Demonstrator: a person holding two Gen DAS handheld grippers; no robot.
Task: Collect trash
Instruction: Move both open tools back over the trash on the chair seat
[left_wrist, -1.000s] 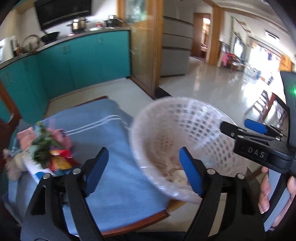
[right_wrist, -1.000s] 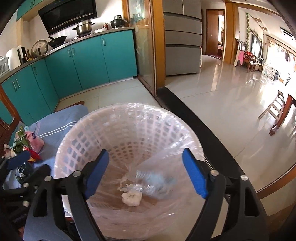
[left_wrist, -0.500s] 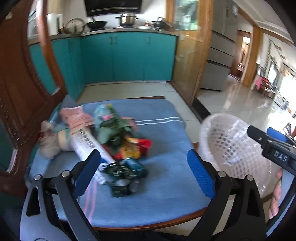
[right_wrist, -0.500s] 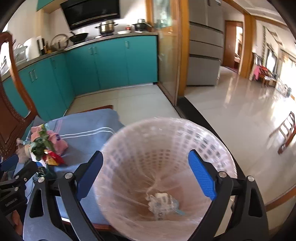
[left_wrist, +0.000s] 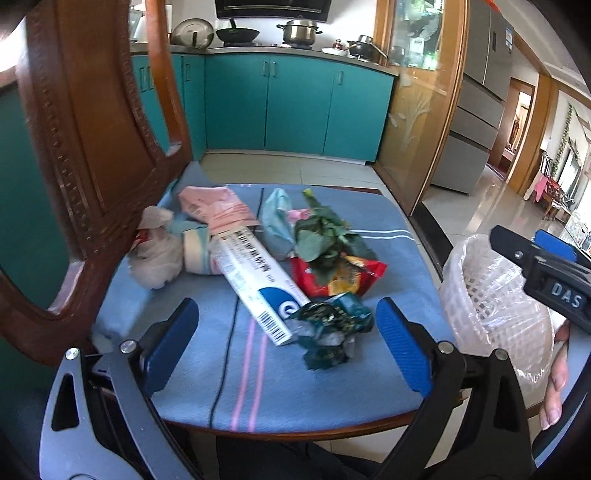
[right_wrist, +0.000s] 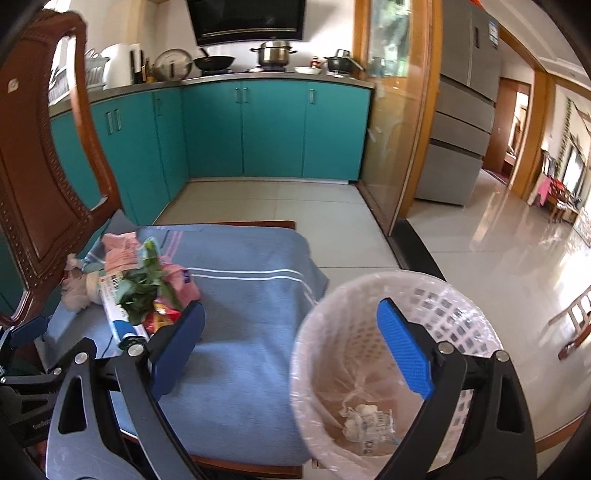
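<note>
A pile of trash lies on a blue cushion (left_wrist: 258, 387) on a wooden chair: a white and blue toothpaste box (left_wrist: 255, 273), a crumpled dark green wrapper (left_wrist: 328, 332), a red snack bag (left_wrist: 340, 277), green leaves (left_wrist: 325, 240), a pink packet (left_wrist: 214, 206) and crumpled tissue (left_wrist: 155, 254). My left gripper (left_wrist: 286, 304) hangs open just short of the box and green wrapper, touching nothing. The white lattice basket (right_wrist: 461, 314), lined with clear plastic, stands to the right of the chair with crumpled paper (right_wrist: 365, 417) at its bottom. My right gripper (right_wrist: 291, 304) is open above the basket's left rim, holding nothing.
The carved wooden chair back (left_wrist: 92, 166) rises close on the left. Teal kitchen cabinets (right_wrist: 258, 129) and a glass partition (right_wrist: 391, 147) stand behind, with glossy tiled floor (right_wrist: 498, 240) to the right. A person's fingers (left_wrist: 554, 387) show at the left wrist view's right edge.
Both views have swung left, from over the basket toward the chair and trash pile. The basket has slid to the right of each picture. Both pairs of jaws stand a little wider.
</note>
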